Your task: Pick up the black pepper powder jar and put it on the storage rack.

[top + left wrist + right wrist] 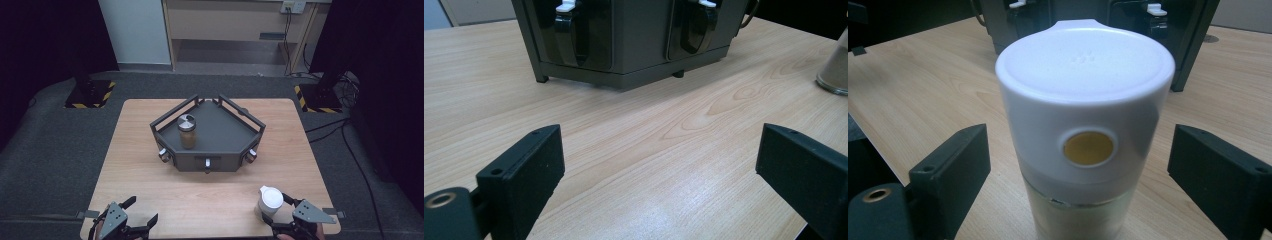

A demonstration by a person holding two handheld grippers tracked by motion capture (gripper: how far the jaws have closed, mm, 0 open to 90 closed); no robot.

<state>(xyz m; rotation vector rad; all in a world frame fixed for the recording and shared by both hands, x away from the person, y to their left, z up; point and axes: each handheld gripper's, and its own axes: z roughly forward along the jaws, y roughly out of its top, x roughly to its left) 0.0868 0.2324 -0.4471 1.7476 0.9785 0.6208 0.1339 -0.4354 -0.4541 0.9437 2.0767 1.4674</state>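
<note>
A glass jar with a white flip lid [270,200] stands near the table's front right; in the right gripper view the jar [1083,100] shows a round yellow spot on its lid. My right gripper [276,211] straddles it, its jaws open with a gap on each side [1078,175]. A dark grey corner rack [222,132] sits mid-table and holds a brown spice jar with a silver lid [187,131]. My left gripper [141,210] rests open at the front left, with only bare wood between its jaws [659,170].
The wooden table [150,180] ends just behind both grippers. Clips with white tips hang on the rack's front wall [634,40]. The white-lidded jar's base [835,70] shows at the right edge of the left gripper view. Two black stands [90,90] flank the table's far corners.
</note>
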